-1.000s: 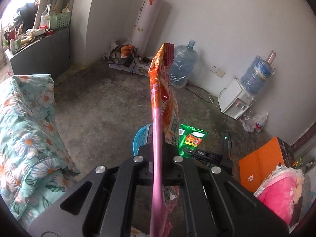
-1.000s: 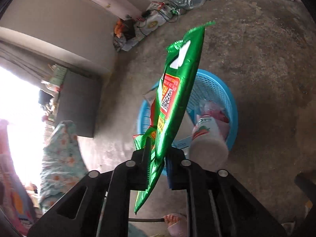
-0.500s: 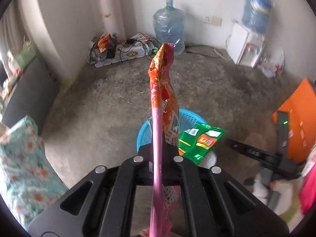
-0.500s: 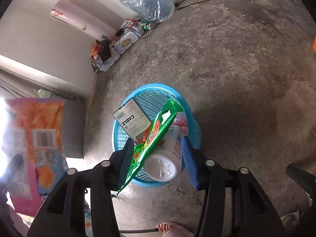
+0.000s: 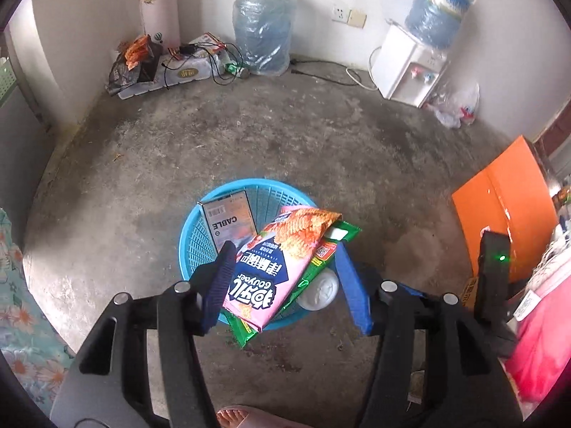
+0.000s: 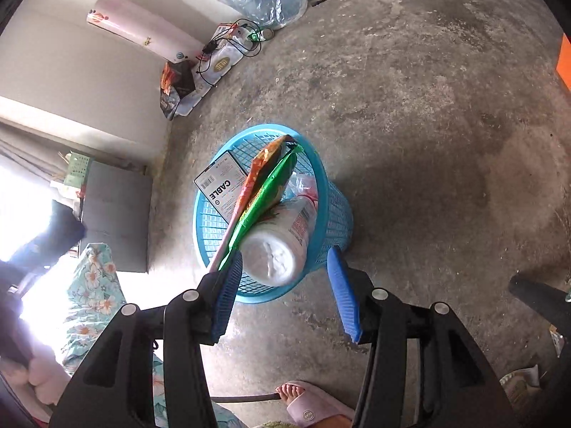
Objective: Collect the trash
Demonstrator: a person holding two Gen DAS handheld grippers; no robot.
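A blue mesh basket (image 5: pixel 200 246) (image 6: pixel 335 210) stands on the concrete floor. In it lie a box marked CABLE (image 5: pixel 230 221) (image 6: pixel 221 183), a white bottle (image 5: pixel 319 290) (image 6: pixel 278 242), a green snack bag (image 5: pixel 314 264) (image 6: pixel 269 192) and, on top, a pink-orange snack bag (image 5: pixel 274 267) (image 6: pixel 255 174). My left gripper (image 5: pixel 285 289) is open above the basket, the bags between its fingers. My right gripper (image 6: pixel 285 292) is open and empty over the basket's near rim.
Two water jugs (image 5: pixel 264 35), a white dispenser (image 5: pixel 410 67), a cable pile (image 5: pixel 185 67) and a plastic bag (image 5: pixel 453 107) line the far wall. An orange box (image 5: pixel 506 210) is right, a floral bedcover (image 5: pixel 14 285) left. A slippered foot (image 6: pixel 314 406) is below.
Both grippers opened. The green bag dropped into the basket first, then the pink-orange bag fell on top of it. The left gripper tilted down over the basket.
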